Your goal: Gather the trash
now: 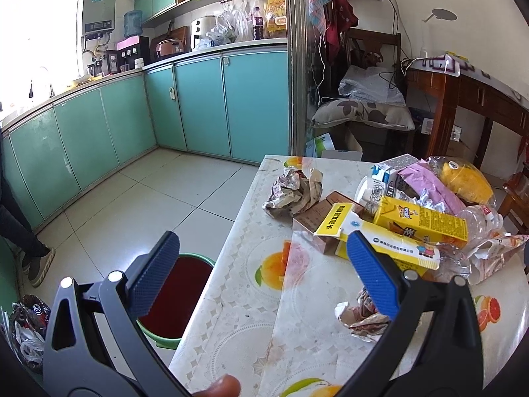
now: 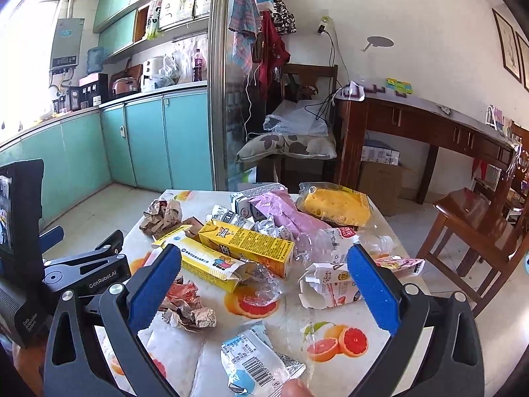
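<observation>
The left gripper and right gripper both hang wide open and empty over the table. The left one partly hides the bin.

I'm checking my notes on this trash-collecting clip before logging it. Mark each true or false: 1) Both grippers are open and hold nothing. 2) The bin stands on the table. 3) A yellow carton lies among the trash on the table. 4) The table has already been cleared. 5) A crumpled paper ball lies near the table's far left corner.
1) True: the left gripper and right gripper have jaws spread, nothing between them.
2) False: the green bin stands on the floor beside the table.
3) True: the yellow carton lies in the pile.
4) False: cartons, wrappers and a plastic bottle remain on it.
5) True: the crumpled paper ball lies there.
</observation>
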Demonstrator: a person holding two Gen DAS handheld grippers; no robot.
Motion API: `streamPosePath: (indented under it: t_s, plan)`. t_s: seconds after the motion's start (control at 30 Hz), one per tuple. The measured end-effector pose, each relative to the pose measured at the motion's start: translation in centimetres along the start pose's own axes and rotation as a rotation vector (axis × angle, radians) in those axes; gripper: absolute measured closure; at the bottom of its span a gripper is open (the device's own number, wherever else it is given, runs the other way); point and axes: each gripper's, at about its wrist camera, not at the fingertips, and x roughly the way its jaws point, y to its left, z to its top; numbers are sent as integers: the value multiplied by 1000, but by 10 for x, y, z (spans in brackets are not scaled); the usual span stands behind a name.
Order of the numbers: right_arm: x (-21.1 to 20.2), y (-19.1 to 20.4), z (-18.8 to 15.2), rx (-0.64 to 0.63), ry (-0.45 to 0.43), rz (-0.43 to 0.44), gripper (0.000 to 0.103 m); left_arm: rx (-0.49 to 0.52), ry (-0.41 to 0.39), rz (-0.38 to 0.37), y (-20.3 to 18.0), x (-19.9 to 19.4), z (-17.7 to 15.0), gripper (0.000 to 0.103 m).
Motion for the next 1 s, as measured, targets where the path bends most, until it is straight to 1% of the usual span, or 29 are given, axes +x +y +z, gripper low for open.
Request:
streamPosePath:
  t_s: [0.07, 0.17, 0.37, 0.57, 0.77, 1.0]
  plan:
    - [-1, 0, 1, -5, -7, -3, 7, -6, 4, 3, 1, 1, 0, 3]
    - [1, 1, 1, -18, 3, 30, 7, -12, 10, 0, 2, 2, -1, 3]
    - [1, 4, -2, -22, 8, 61, 7, -11, 11, 6, 2, 3, -1, 3]
    - [0, 3, -2, -15, 5, 46, 7, -26, 10, 11, 5, 2, 0, 3]
    - [-2, 6, -3, -18, -5, 78, 7, -30, 4, 22, 8, 1, 0, 3]
    - [-2, 10, -3, -48, -5, 73, 7, -31, 6, 23, 8, 2, -1, 3]
